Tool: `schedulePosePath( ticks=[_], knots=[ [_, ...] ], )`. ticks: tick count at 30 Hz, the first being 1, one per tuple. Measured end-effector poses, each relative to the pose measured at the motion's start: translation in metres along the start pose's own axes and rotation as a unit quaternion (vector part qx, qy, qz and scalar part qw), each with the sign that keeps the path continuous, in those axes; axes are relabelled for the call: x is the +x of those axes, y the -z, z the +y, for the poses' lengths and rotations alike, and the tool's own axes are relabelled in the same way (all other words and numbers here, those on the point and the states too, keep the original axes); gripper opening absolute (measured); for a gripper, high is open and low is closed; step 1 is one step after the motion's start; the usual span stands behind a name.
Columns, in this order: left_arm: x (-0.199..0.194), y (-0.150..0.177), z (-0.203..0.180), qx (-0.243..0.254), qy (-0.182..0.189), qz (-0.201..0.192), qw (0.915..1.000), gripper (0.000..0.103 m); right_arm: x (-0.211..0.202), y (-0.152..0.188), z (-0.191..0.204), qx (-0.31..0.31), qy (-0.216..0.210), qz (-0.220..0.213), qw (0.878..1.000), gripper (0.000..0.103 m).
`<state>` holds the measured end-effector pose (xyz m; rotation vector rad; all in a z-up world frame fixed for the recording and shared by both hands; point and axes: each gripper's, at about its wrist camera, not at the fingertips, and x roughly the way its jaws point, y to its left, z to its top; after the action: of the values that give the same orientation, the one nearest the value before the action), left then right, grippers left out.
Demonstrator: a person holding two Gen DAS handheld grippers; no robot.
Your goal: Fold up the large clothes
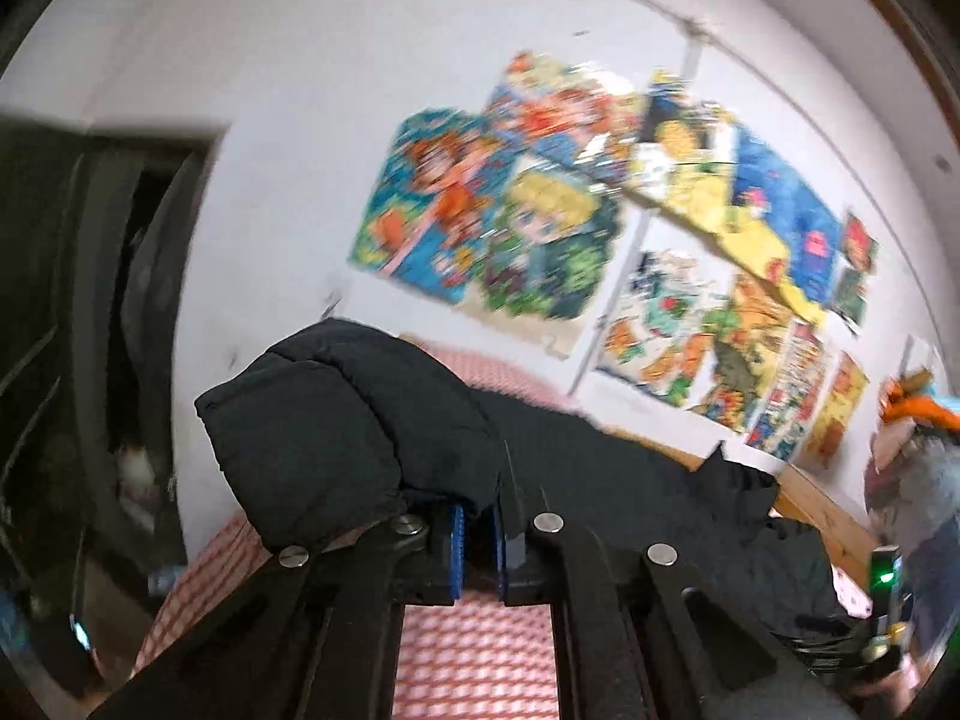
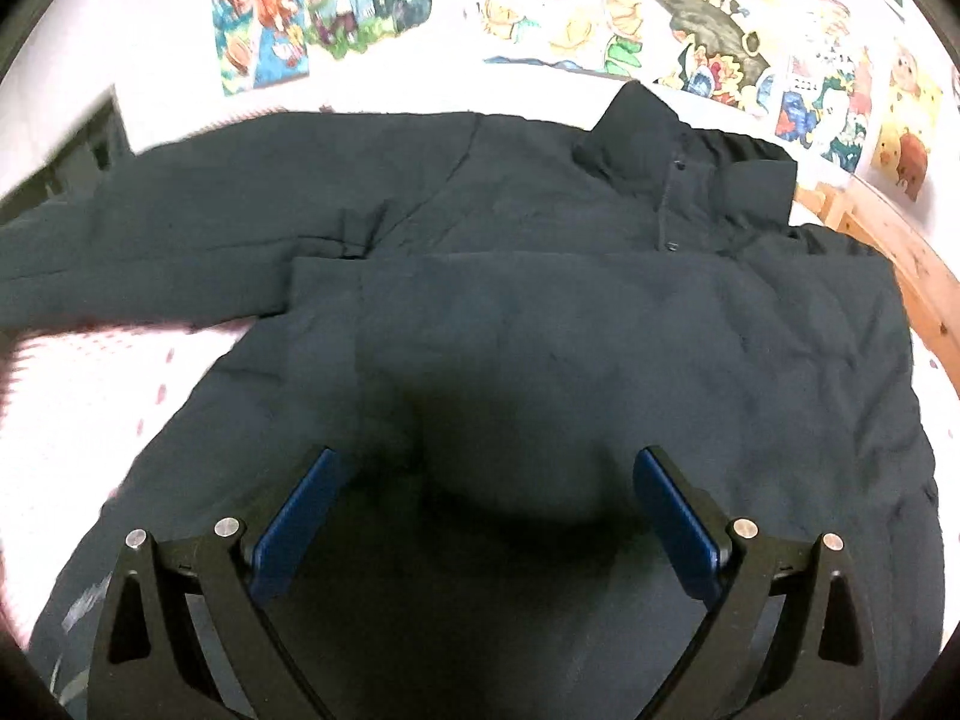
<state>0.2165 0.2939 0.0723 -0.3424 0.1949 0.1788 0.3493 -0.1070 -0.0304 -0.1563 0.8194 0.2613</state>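
My left tongs [image 1: 477, 531] pinch the cuff of the black padded jacket [image 2: 540, 312] spread on the bed [image 1: 474, 666], right tongs [image 2: 483, 516] gaping above its hem; soft, bulky, so I grip seams.

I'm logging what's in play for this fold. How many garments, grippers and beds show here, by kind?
Dark padded jacket: 1
Grippers: 2, the left gripper shut on the jacket's sleeve, the right gripper open above the jacket
Bed with pink checked sheet: 1
Total: 4
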Motion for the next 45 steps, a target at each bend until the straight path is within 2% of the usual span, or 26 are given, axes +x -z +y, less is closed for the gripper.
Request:
schedulePosePath(
  ticks=[5, 9, 13, 20, 25, 27, 31, 34, 36, 38, 42, 45],
  knots=[
    [-0.016, -0.02, -0.071, 0.084, 0.044, -0.033, 0.995, 0.007, -0.048, 0.014, -0.047, -0.014, 0.043, -0.026, 0.999, 0.096],
    [-0.021, -0.028, -0.142, 0.131, 0.099, -0.028, 0.986, 0.006, -0.075, 0.026, -0.086, 0.021, 0.049, -0.035, 0.998, 0.096],
    [-0.024, -0.021, -0.207, 0.178, 0.138, -0.019, 0.9742, 0.006, -0.097, 0.045, -0.121, 0.053, 0.054, -0.05, 0.996, 0.096],
    [-0.02, 0.022, -0.302, 0.226, 0.201, 0.039, 0.9525, 0.006, -0.12, 0.074, -0.168, 0.113, 0.043, -0.068, 0.99, 0.096],
    [-0.006, 0.079, -0.359, 0.277, 0.229, 0.108, 0.9269, 0.006, -0.128, 0.095, -0.195, 0.141, 0.046, -0.079, 0.986, 0.097],
    [0.002, 0.106, -0.377, 0.295, 0.239, 0.135, 0.9151, 0.006, -0.125, 0.108, -0.212, 0.151, 0.047, -0.075, 0.985, 0.097],
    [0.021, 0.154, -0.399, 0.318, 0.236, 0.193, 0.8978, 0.006, -0.11, 0.13, -0.243, 0.184, 0.039, -0.055, 0.981, 0.097],
    [0.038, 0.188, -0.407, 0.338, 0.221, 0.244, 0.8817, 0.006, -0.1, 0.144, -0.265, 0.225, 0.008, -0.051, 0.973, 0.097],
    [0.046, 0.205, -0.408, 0.358, 0.203, 0.28, 0.8672, 0.007, -0.095, 0.151, -0.274, 0.247, -0.019, -0.056, 0.967, 0.097],
    [0.047, 0.214, -0.407, 0.374, 0.194, 0.302, 0.8552, 0.007, -0.09, 0.155, -0.279, 0.263, -0.045, -0.063, 0.962, 0.097],
    [0.04, 0.212, -0.406, 0.393, 0.187, 0.326, 0.8393, 0.012, -0.082, 0.155, -0.28, 0.277, -0.082, -0.067, 0.955, 0.097],
    [0.033, 0.201, -0.407, 0.387, 0.192, 0.356, 0.8287, 0.025, -0.075, 0.153, -0.271, 0.275, -0.109, -0.058, 0.953, 0.097]
  ],
)
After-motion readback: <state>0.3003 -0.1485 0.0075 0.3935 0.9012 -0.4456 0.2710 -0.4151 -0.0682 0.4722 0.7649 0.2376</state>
